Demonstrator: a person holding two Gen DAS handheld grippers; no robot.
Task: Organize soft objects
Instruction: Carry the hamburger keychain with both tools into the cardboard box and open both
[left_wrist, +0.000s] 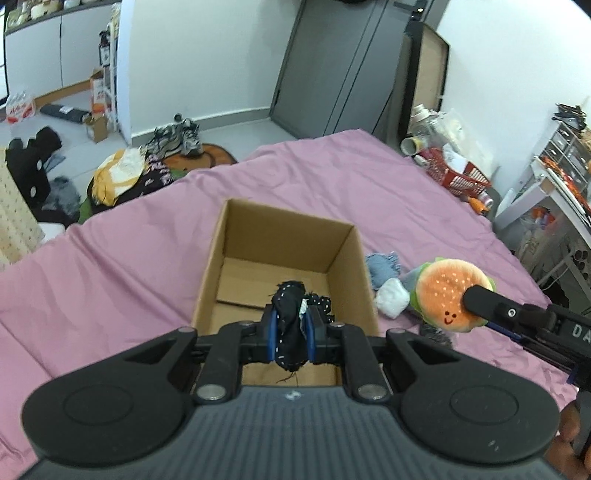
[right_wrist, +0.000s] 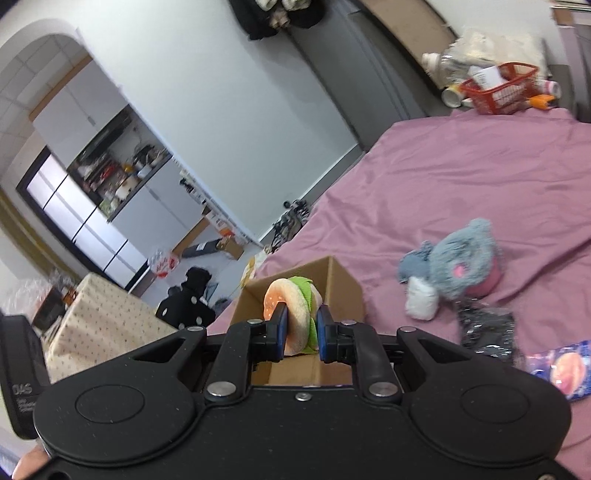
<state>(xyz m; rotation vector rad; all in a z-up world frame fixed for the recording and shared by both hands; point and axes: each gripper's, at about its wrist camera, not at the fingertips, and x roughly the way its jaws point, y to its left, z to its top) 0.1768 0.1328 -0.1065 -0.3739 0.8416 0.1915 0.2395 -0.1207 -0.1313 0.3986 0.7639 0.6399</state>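
An open cardboard box (left_wrist: 343, 254) stands on the pink bed; it also shows in the right wrist view (right_wrist: 343, 284). My left gripper (left_wrist: 291, 332) is shut on a black dotted cloth (left_wrist: 290, 314) and holds it over the box's near side. My right gripper (right_wrist: 300, 325) is shut on a burger plush (right_wrist: 291, 314) and holds it near the box; in the left wrist view the burger plush (left_wrist: 443, 291) hangs to the right of the box. A grey plush toy (right_wrist: 454, 258) and a white soft piece (right_wrist: 421, 302) lie on the bed.
A black dotted pouch (right_wrist: 487, 328) and a colourful packet (right_wrist: 561, 369) lie on the bed at the right. A red basket (left_wrist: 458, 173) with clutter stands past the bed's far right corner. Clothes and shoes (left_wrist: 177, 140) lie on the floor at the left.
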